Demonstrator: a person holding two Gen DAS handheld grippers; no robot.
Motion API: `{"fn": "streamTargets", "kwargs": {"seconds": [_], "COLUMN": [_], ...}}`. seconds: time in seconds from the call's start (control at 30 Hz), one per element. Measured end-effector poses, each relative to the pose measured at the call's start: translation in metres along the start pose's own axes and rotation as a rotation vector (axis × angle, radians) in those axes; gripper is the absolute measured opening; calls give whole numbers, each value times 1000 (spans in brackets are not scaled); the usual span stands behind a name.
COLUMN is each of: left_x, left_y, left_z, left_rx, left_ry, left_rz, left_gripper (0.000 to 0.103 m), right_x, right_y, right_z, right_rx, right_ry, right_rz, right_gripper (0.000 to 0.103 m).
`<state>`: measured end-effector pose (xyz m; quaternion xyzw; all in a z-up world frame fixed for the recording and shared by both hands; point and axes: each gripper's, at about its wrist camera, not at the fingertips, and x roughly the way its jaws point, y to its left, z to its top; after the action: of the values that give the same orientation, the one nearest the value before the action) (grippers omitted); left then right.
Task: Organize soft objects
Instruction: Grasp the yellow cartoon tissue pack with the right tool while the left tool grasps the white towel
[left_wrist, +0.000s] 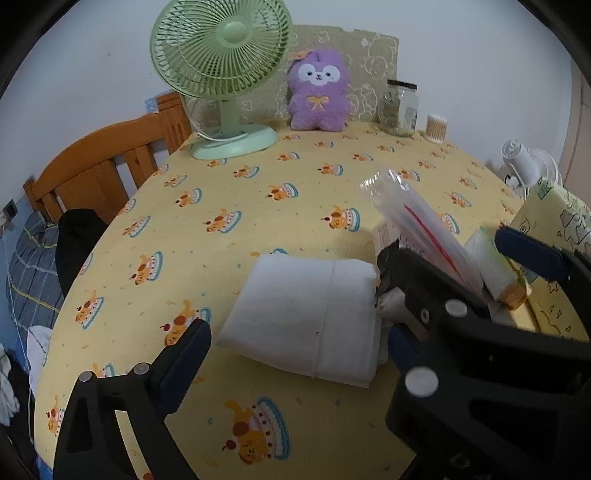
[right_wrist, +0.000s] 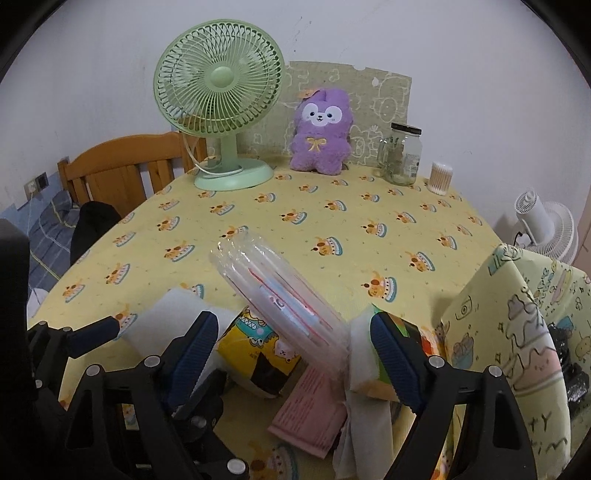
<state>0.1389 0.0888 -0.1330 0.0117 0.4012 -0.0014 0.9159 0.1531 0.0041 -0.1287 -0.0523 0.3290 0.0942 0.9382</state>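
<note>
A folded white cloth (left_wrist: 310, 314) lies on the yellow tablecloth between the fingers of my open left gripper (left_wrist: 295, 339); it also shows at the left of the right wrist view (right_wrist: 173, 314). My right gripper (right_wrist: 291, 354) is open, its fingers on either side of a clear plastic packet (right_wrist: 280, 295) that leans over a yellow printed tissue pack (right_wrist: 255, 350), a pink pack (right_wrist: 310, 417) and a white-green pack (right_wrist: 365, 354). In the left wrist view the right gripper (left_wrist: 447, 266) appears by the clear packet (left_wrist: 417, 221). A purple plush (left_wrist: 319, 90) sits at the back.
A green desk fan (left_wrist: 221, 74) stands at the back left, a glass jar (left_wrist: 400, 107) and a cotton swab tub (left_wrist: 436, 127) at the back right. A patterned yellow-green box (right_wrist: 517, 332) stands at the right. A wooden headboard (left_wrist: 99, 166) is beyond the left edge.
</note>
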Motion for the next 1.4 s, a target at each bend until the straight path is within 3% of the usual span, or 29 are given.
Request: {"fn": "streamTargets", "kwargs": {"seconds": [0.3,0.7,1.13,1.2,1.4], "left_x": [13,11,0,-1,-2], "left_y": [-4,-2,1,1,1], "left_z": [4,0,-10,-9,-9], "left_rx": [5,-16,-20,-22,-22], "left_ry": [32,44,39,38,31], "left_rz": [-16,-34,-11,-12,-16], "left_gripper": [95,70,64,63,58], "right_x": [22,19,18,18,18], "right_y": [-8,-5,1,2,3], "right_z": [1,-4,-16,-16,-15], "right_rx": [34,53,74,77,81], "right_ry": [78,97,161,168,167], "right_rz": [56,78,116,126,131], "right_gripper": [74,74,74,57,53]}}
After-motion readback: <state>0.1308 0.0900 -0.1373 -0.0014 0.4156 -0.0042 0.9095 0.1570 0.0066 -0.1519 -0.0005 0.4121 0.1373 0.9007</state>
